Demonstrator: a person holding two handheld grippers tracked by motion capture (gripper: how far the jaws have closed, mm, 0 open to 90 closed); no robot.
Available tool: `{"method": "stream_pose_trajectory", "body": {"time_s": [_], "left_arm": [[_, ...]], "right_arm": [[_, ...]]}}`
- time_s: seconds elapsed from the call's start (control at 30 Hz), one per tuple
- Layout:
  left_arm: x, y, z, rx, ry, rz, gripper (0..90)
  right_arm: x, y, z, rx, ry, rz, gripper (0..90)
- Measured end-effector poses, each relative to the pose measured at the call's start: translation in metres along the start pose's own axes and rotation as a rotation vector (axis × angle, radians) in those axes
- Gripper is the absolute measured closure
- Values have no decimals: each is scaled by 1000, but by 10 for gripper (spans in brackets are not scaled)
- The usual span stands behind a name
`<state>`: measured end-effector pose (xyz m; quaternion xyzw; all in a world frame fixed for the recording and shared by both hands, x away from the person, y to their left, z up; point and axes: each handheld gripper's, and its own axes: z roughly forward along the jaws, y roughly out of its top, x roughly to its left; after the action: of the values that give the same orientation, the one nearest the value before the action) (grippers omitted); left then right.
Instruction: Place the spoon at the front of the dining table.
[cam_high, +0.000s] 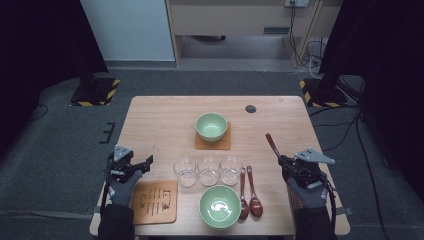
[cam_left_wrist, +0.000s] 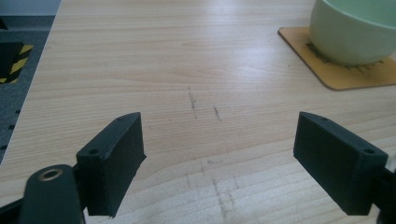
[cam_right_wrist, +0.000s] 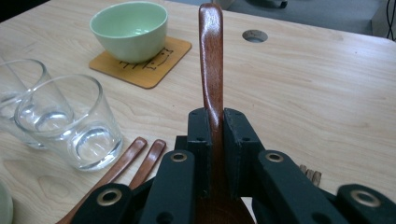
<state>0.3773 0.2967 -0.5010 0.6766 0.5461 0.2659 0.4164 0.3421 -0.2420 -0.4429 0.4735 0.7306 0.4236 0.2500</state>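
Note:
My right gripper (cam_high: 283, 160) hovers at the table's right side, shut on a dark brown wooden spoon (cam_high: 272, 144) whose handle points away and up. In the right gripper view the spoon (cam_right_wrist: 211, 60) stands pinched between the two jaws of the right gripper (cam_right_wrist: 215, 117). My left gripper (cam_high: 145, 163) is low over the left side of the table, open, with nothing between its jaws. In the left gripper view, bare wood lies between the wide-apart jaws of the left gripper (cam_left_wrist: 219, 140).
A green bowl (cam_high: 211, 126) sits on a coaster (cam_high: 200, 145) mid-table. Three glasses (cam_high: 208, 170) stand in a row, with a second green bowl (cam_high: 220, 206) in front. Two wooden spoons (cam_high: 249, 192) lie beside it. A bare coaster (cam_high: 155, 201) lies front left.

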Motion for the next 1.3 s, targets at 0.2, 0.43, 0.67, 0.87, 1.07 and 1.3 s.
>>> {"method": "stream_pose_trajectory", "body": {"time_s": [0.2,0.43,0.67,0.87,1.07,1.3], "left_arm": [[-5,6,-6,-37,-23,1,162],[-13,14,-12,-68,-48,15,162],[-22,22,-17,-95,-79,20,162],[-28,34,-21,-124,-105,26,161],[-42,49,-24,-149,-135,49,160],[-63,63,-26,-175,-181,76,159]], "right_arm": [[2,7,0,-25,5,-8,818],[1,17,-3,-68,10,-9,818],[1,23,-3,-90,13,-12,818],[4,27,0,-113,18,-14,818],[9,32,2,-129,37,-33,818],[13,36,1,-161,47,-43,818]]}}
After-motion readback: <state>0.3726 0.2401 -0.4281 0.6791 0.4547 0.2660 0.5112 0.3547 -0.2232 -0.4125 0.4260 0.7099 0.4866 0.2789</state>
